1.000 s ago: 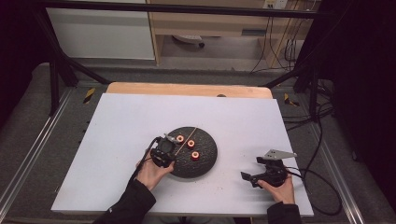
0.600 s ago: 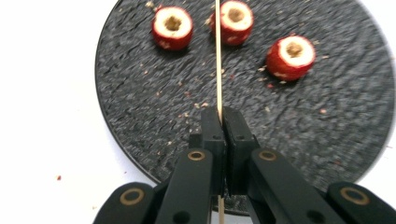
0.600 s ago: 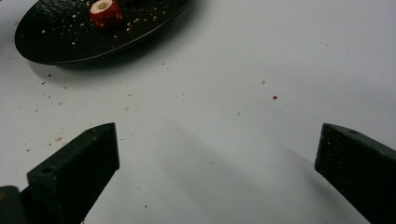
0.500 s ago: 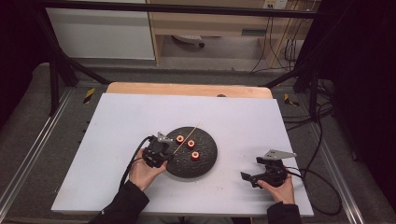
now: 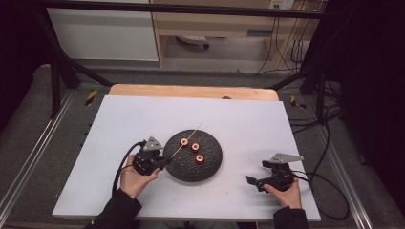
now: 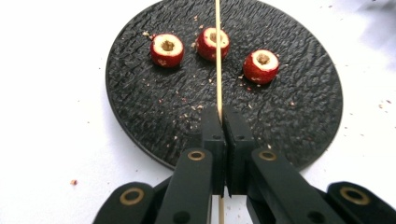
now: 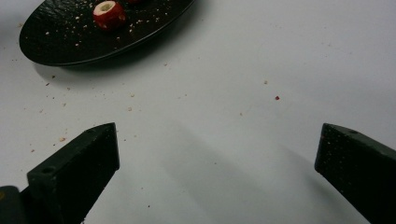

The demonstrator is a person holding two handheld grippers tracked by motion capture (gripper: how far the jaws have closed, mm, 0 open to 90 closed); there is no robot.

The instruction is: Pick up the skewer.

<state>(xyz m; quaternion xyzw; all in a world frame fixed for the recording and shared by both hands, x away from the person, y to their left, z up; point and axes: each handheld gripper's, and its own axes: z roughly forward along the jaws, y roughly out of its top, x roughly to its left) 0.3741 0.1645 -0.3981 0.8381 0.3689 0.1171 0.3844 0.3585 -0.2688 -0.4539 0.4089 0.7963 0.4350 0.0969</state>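
A round black textured plate lies mid-table with three cored red fruit pieces on it. My left gripper is at the plate's left rim, shut on a thin wooden skewer. The skewer runs out over the plate and crosses above the middle fruit piece. My right gripper rests on the white tabletop to the right of the plate, open with nothing between its fingers. In the right gripper view one fruit piece sits on the plate.
Crumbs are scattered on the white tabletop around the plate. A wooden strip edges the table's far side. Cables trail from both grippers, and metal rails run along the table's sides.
My left gripper has drawn back to the left from over the plate to its left rim, carrying the skewer with it. The right gripper has not moved.
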